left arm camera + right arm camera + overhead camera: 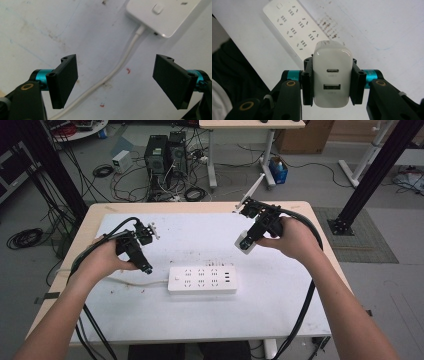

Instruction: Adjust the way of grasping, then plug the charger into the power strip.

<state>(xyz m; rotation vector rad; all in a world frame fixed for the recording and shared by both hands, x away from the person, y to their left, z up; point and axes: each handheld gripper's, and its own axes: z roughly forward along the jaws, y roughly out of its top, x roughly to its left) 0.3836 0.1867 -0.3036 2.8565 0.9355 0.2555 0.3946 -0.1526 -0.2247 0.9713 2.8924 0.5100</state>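
Note:
A white power strip (pixel 202 279) lies flat on the white mat, sockets up, and its end with a button shows in the left gripper view (pixel 162 13). Its white cord (pixel 120 67) runs between the jaws of my left gripper (pixel 115 81), which is open and empty above the mat. In the high view that gripper (pixel 146 267) hovers just left of the strip. My right gripper (pixel 332 82) is shut on a white USB charger (pixel 332 77), its two ports facing the camera. The charger (pixel 245 243) hangs above the strip's right part (pixel 297 30).
The white mat (pixel 280 300) covers a wooden table (pixel 325 250). Black cables trail from both grippers over the near edge. Computer towers (pixel 165 152), cables and a black frame post (pixel 380 167) stand on the floor beyond the table.

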